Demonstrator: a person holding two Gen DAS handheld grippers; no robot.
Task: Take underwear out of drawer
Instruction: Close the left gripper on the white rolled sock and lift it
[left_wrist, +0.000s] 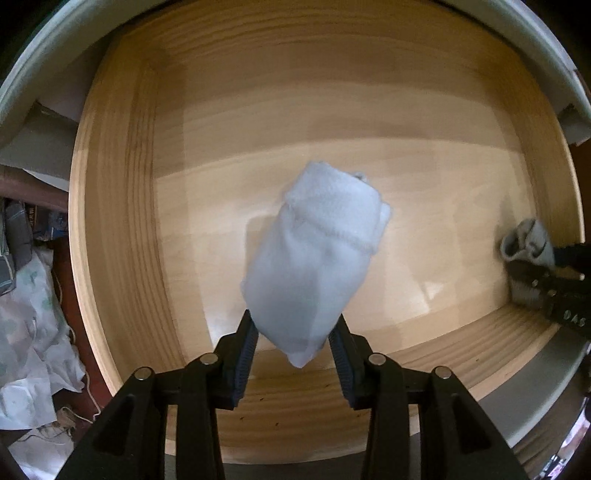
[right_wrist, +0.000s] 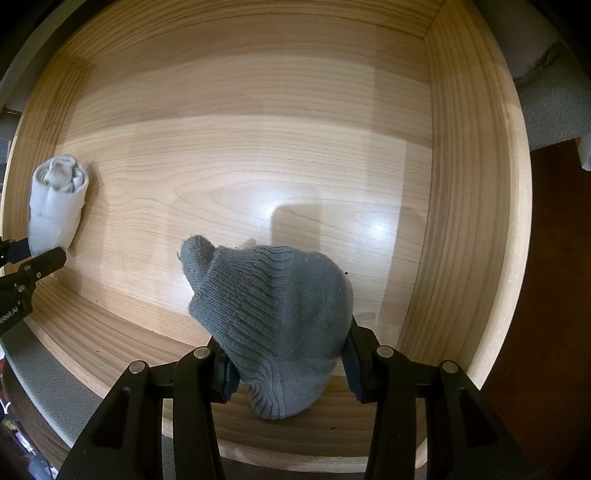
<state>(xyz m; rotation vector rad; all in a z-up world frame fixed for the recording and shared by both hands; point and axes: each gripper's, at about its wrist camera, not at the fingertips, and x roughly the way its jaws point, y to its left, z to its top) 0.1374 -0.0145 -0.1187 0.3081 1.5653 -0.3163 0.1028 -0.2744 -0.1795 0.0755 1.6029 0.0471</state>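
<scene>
My left gripper (left_wrist: 293, 347) is shut on a white rolled sock bundle (left_wrist: 314, 258) and holds it over the wooden drawer (left_wrist: 118, 221). The bundle also shows at the left in the right wrist view (right_wrist: 57, 206). My right gripper (right_wrist: 288, 363) is shut on a grey knitted sock bundle (right_wrist: 277, 317), held above the drawer floor (right_wrist: 240, 166). In the left wrist view the grey bundle (left_wrist: 528, 240) and right gripper (left_wrist: 554, 288) sit at the right edge. The drawer floor around both bundles is bare wood.
The drawer's wooden walls (right_wrist: 472, 184) rise on all sides. Crumpled light cloth (left_wrist: 33, 332) lies on the floor left of the drawer. A pale surface (left_wrist: 55, 55) overhangs the drawer's back. Dark reddish floor (right_wrist: 554, 258) lies to the right.
</scene>
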